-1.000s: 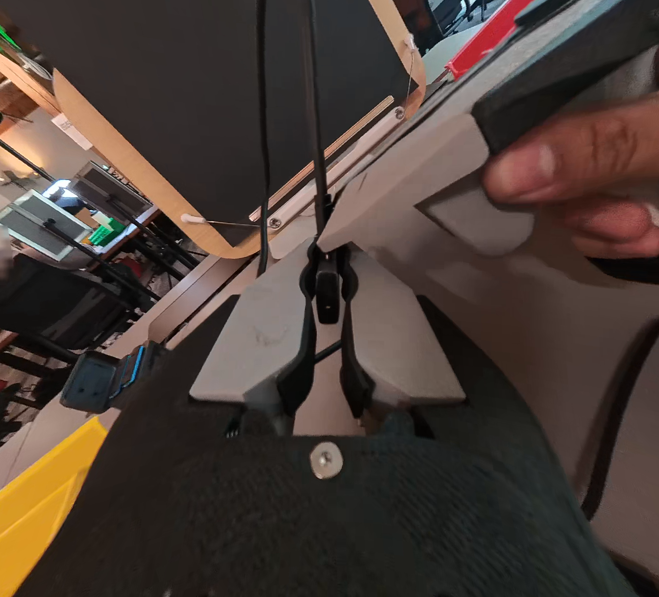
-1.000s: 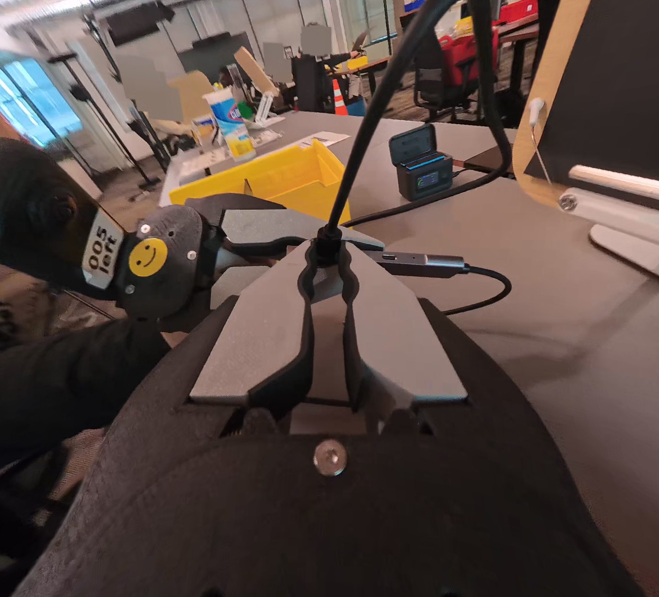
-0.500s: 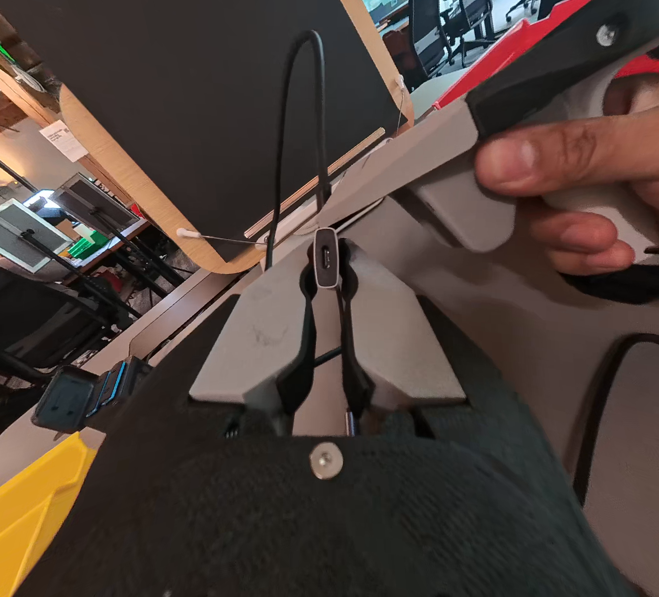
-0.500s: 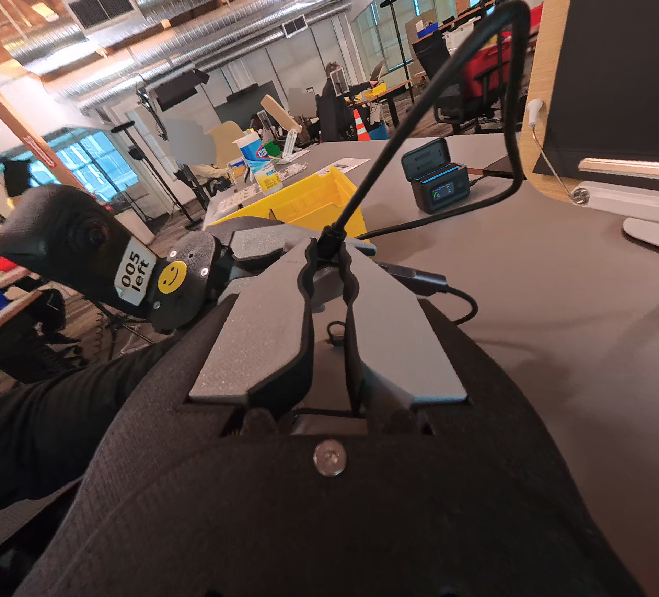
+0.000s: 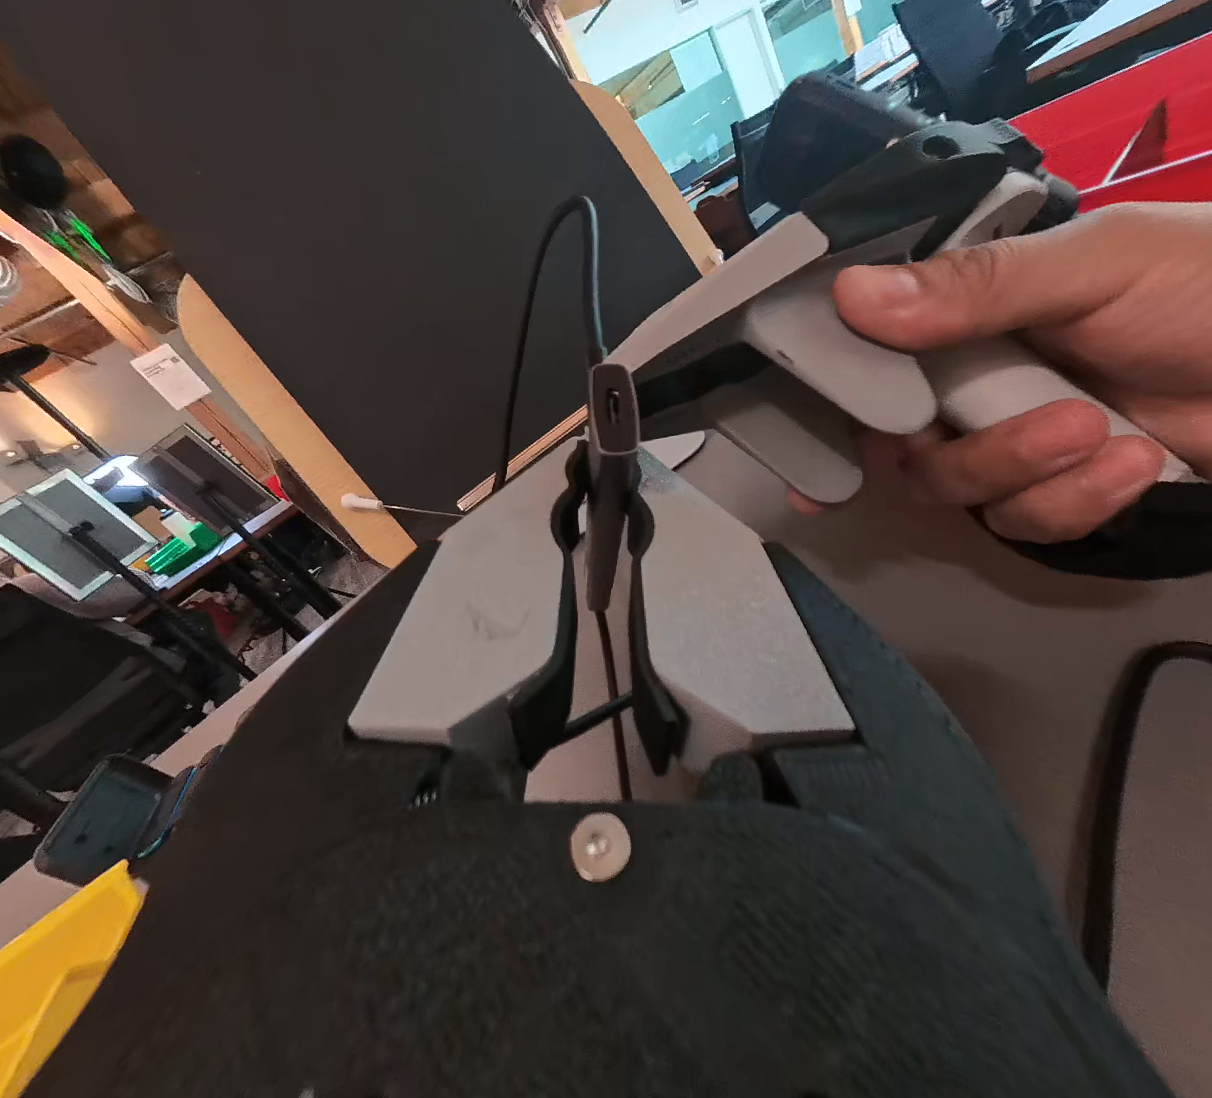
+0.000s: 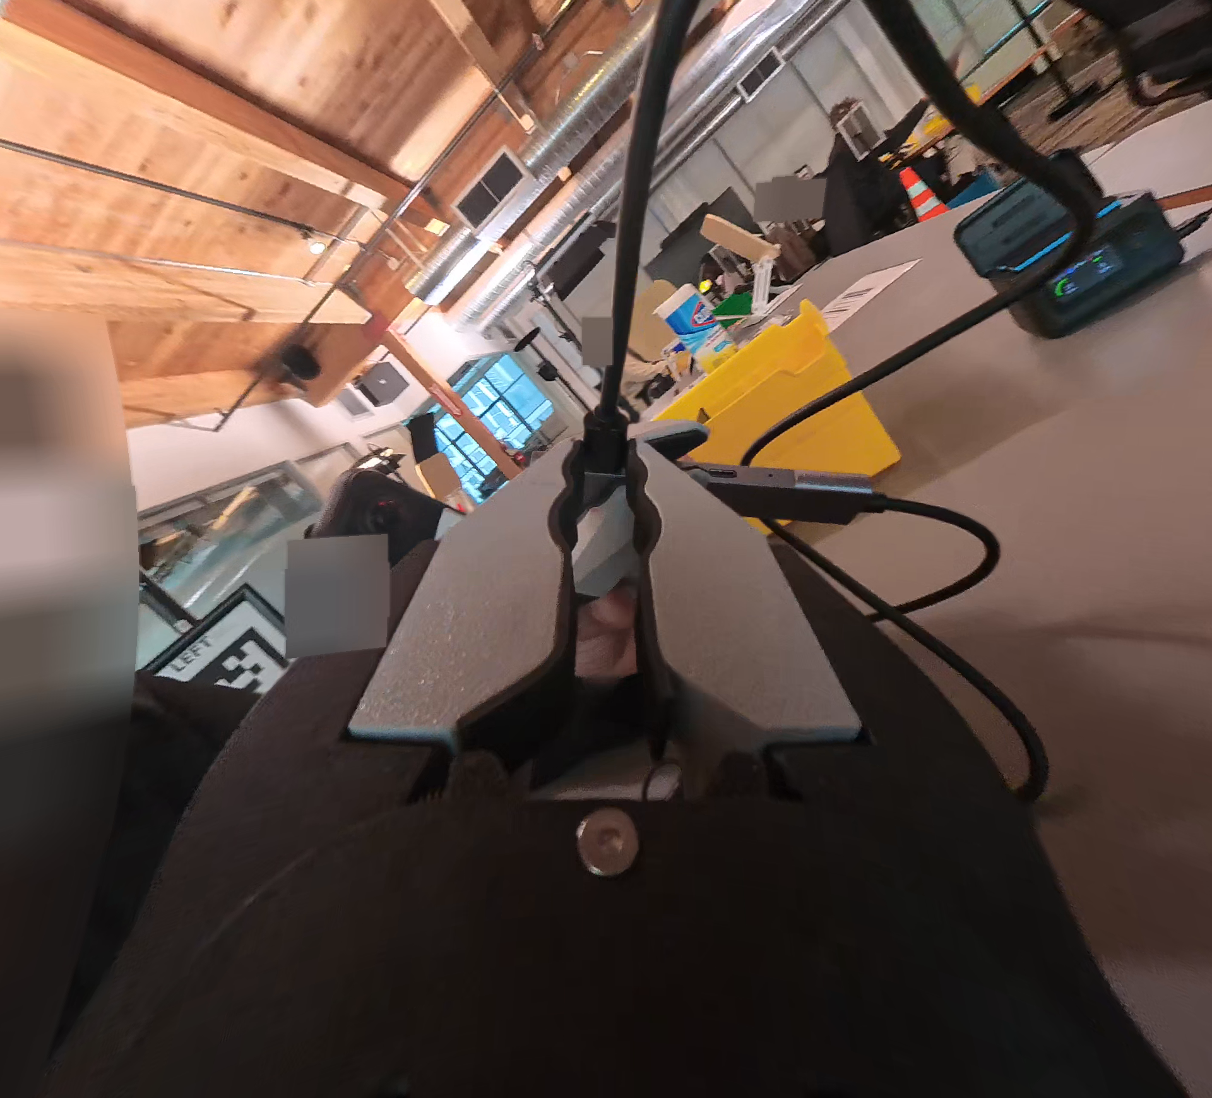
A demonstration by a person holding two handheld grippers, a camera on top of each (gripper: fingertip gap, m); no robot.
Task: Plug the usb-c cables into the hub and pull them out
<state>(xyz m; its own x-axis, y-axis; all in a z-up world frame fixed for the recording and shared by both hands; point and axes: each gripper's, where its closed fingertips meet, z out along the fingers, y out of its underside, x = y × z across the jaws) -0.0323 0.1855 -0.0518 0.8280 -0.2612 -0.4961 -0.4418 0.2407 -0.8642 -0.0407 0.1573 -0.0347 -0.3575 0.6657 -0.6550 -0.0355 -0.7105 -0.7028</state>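
Both grippers clamp narrowly: left gripper (image 5: 606,492) holds the grey hub (image 5: 611,410), port end at 12 o'clock; right gripper (image 6: 605,479) pinches the black usb-c cable (image 6: 606,430) plug

The hub (image 5: 611,463) is clamped between the tips of the left gripper (image 5: 606,515), its end port raised above them. To its right, just beside it, the right gripper (image 6: 606,476) is set, closed on a cable (image 6: 639,148) plug. A bin (image 6: 787,404) and a charger case (image 6: 1075,266) are placed behind on the table (image 6: 1049,542).
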